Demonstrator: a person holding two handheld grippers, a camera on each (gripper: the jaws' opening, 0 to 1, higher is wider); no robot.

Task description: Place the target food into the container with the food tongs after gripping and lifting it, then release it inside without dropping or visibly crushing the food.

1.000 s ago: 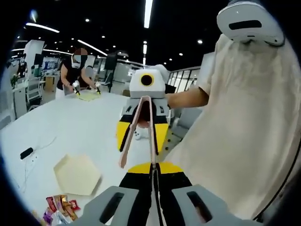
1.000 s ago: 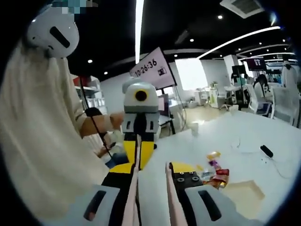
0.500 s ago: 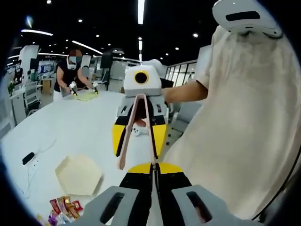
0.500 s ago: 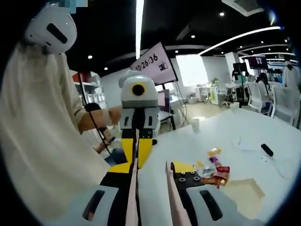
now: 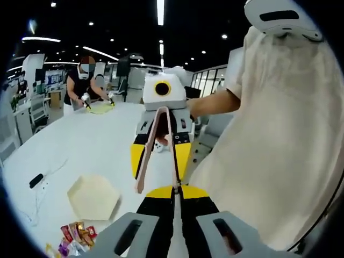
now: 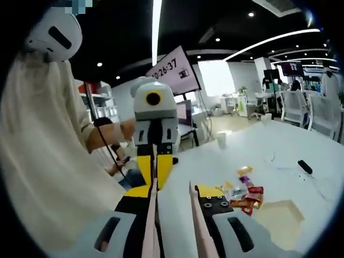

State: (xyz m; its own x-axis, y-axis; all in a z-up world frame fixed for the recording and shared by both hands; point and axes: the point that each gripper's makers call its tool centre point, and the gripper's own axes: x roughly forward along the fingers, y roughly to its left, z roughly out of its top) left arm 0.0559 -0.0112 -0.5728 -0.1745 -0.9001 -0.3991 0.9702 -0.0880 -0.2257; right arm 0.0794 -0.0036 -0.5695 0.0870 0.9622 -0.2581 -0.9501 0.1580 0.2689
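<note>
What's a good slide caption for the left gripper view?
Pink food tongs held between both claws above a white table, with a hexagonal container and wrapped snacks below.

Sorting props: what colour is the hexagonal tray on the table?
Pale cream-yellow hexagonal tray, best in the left gripper view.

Left tool (image 5: 174,215): grey moulded housing with two slotted openings, from which black jaws with yellow panels rise. Right tool (image 6: 173,215): the same grey housing and black-and-yellow jaws, with small screws seen on the right-hand jaw. On the opposite tool, facing each view, a white upper casing over a black body with yellow panels is shown. A loose cream short-sleeved shirt (image 5: 279,145) and a white headset (image 5: 280,17) are worn by the person.
</note>
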